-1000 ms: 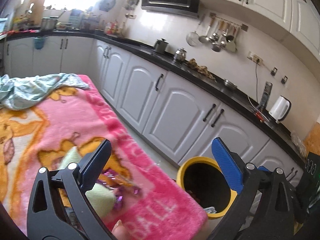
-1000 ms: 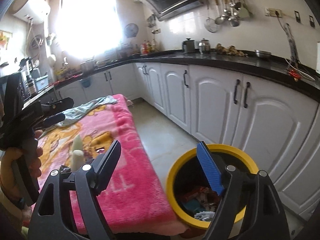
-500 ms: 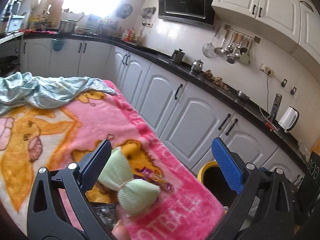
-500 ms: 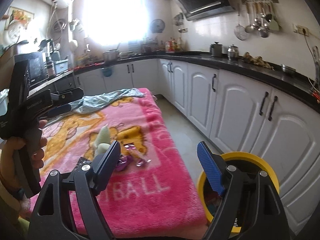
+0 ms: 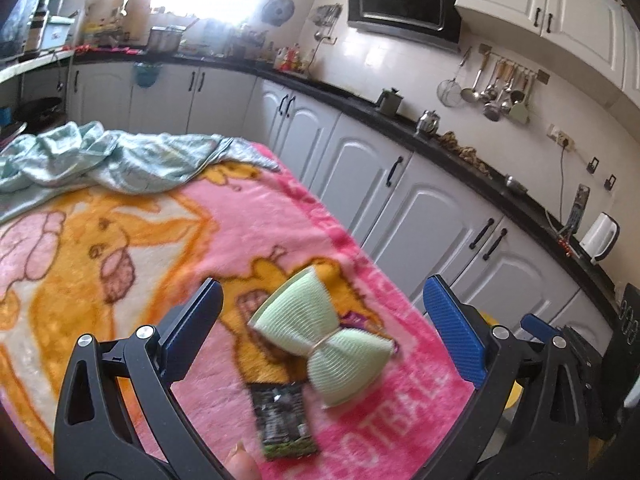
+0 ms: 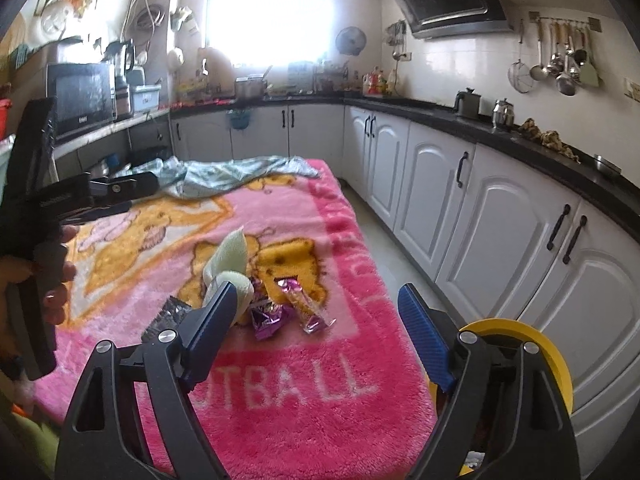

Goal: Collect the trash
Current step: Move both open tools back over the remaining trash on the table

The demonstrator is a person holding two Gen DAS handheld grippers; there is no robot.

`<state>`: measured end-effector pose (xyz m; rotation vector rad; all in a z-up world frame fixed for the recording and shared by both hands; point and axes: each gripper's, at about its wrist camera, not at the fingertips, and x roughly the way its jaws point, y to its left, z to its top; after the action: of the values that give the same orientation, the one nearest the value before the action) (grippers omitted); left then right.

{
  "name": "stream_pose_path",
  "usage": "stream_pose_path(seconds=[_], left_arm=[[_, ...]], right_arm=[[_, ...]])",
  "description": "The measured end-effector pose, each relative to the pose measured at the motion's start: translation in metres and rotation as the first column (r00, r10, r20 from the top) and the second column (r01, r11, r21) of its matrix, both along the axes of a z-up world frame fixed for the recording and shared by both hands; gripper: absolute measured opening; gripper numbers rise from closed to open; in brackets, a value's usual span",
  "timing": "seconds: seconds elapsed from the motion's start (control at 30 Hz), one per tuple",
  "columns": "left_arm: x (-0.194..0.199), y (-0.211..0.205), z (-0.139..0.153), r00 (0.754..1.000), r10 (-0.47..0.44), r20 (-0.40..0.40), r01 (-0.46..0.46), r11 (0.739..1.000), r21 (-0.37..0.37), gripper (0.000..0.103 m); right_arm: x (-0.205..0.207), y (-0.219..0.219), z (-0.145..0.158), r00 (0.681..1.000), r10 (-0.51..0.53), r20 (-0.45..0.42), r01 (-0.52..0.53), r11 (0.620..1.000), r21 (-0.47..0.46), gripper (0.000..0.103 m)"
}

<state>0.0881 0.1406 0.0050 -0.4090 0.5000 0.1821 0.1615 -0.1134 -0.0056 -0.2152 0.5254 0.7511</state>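
On the pink blanket (image 5: 248, 224) lie a dark wrapper (image 5: 283, 420), a purple wrapper (image 6: 267, 319) and a pink wrapper (image 6: 304, 307). A pale green bow (image 5: 324, 344) lies beside them; it also shows in the right wrist view (image 6: 232, 264). My left gripper (image 5: 320, 336) is open and empty, above the bow and dark wrapper. My right gripper (image 6: 316, 332) is open and empty, near the wrappers at the blanket's near end. The dark wrapper also shows in the right wrist view (image 6: 164, 318). The yellow trash bin (image 6: 548, 364) stands on the floor at right.
A crumpled light-blue cloth (image 5: 112, 156) lies at the blanket's far end. White cabinets (image 6: 472, 216) with a black countertop run along the right. A floor aisle (image 6: 384, 240) separates them from the blanket. The left hand-held gripper body (image 6: 36, 216) shows at left.
Both grippers have swung left, away from the yellow bin and over the blanket. The bow and wrappers now lie between the open fingers in both views.
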Motion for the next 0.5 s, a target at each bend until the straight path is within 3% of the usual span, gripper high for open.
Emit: stream_pose_path(seconds=[0.27,0.5], left_arm=[[-0.003,0.013,-0.029,0.995,0.028,-0.096,-0.030,0.999,-0.021,0.092],[-0.004,0.012,-0.064,0.979,-0.004,-0.203,-0.007,0.998,-0.056,0.092]], right_arm=[[0.025,0.027,-0.035,0.998,0.035,-0.047,-0.039,0.995,-0.090,0.080],[0.059,0.052,-0.075,0.992,0.038,-0.122,-0.060,0.982,-0.181,0.077]])
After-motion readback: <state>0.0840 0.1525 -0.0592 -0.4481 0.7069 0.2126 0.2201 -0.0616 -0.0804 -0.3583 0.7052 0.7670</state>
